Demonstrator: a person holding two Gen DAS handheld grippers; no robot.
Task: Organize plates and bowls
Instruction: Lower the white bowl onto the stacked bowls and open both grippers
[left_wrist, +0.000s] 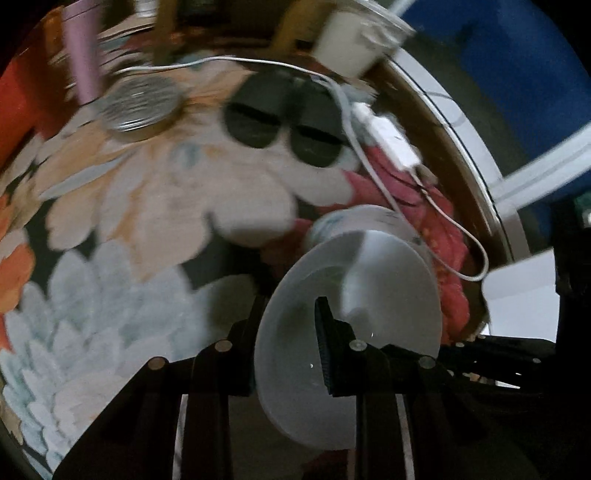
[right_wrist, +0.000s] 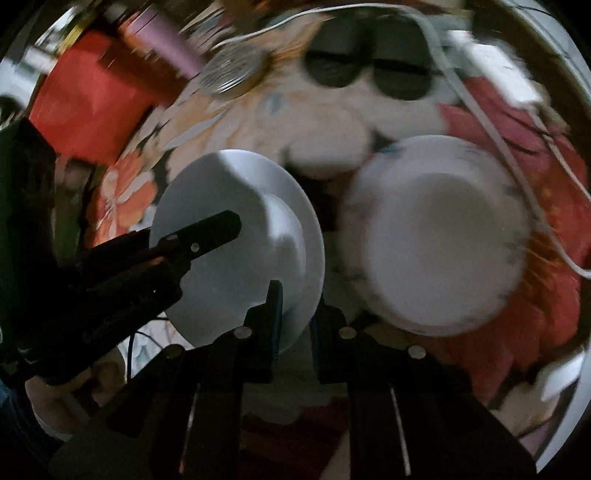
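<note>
Plate, white, round, ceramic, with a raised foot ring (right_wrist: 240, 236): held tilted on edge above the counter, its underside facing the right wrist camera. Right gripper (right_wrist: 295, 314): black, two-fingered, clenched on the plate's lower rim, one finger either side. Left gripper (left_wrist: 288, 332): black, also grasping the same plate at its rim, one finger inside the dish, the other behind it; from the right wrist view it enters from the left and bites the plate's opposite edge. A person's hand shows dimly beneath the left gripper at the lower left of that view.

Bowl, white, round, with a faint dark pattern near the rim (right_wrist: 439, 236): sits just beside the plate, to its right in the right wrist view, resting on the counter; blurred.

Counter (left_wrist: 122, 240): round, covered by a cloth with large cream, pale-blue, orange and red flowers on a dark ground.

Further back on the counter:
- Two black round-fronted objects, side by side (left_wrist: 284, 125); kind not legible.
- Silvery round tin lid or dish (left_wrist: 140, 107), left of them.
- White cable (left_wrist: 369, 166) trailing across the cloth to a white plug block (left_wrist: 388, 140).
- Pink cylinder (left_wrist: 83, 55), upright, at the far edge.
- Red box (right_wrist: 92, 107), at the left edge.

Both pictures are motion-blurred.
</note>
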